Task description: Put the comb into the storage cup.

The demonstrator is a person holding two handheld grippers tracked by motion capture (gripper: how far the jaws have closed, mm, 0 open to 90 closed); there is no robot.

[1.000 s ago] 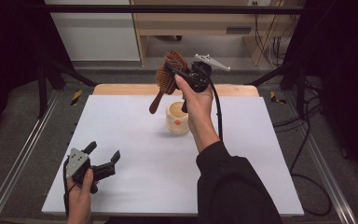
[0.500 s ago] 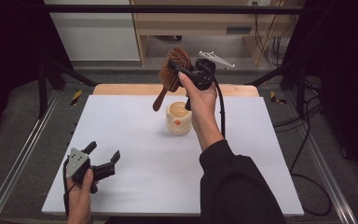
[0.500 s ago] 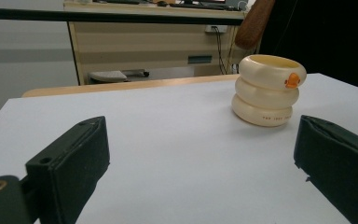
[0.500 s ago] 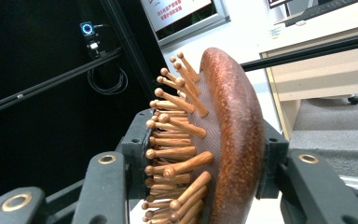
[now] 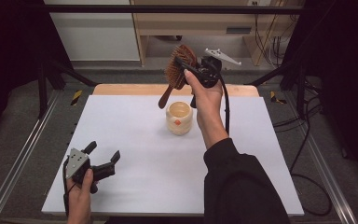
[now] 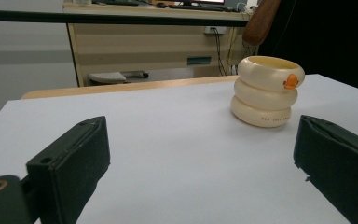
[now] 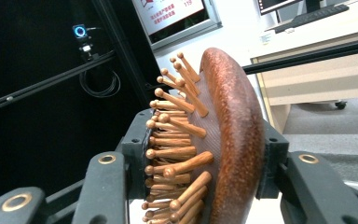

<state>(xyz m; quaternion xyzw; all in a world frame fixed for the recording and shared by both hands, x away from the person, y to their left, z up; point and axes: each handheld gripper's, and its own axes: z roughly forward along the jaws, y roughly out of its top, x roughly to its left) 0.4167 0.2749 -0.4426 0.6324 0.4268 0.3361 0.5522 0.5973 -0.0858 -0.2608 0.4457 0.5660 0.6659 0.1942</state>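
Both tongs show in the high view; the right gripper (image 5: 186, 70) is raised over the far edge of the table (image 5: 135, 186), its jaws clamped on the head of a wooden hairbrush (image 5: 176, 74), one on the bristles, one on the back; the handle slants down toward a cream ringed cup (image 5: 179, 118) standing mid-table; the left gripper (image 5: 103, 157) rests at the near left corner, jaws spread wide with nothing between them.

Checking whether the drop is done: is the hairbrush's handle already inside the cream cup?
No, the hairbrush hangs in the right gripper above the cup, its handle tip outside the rim.
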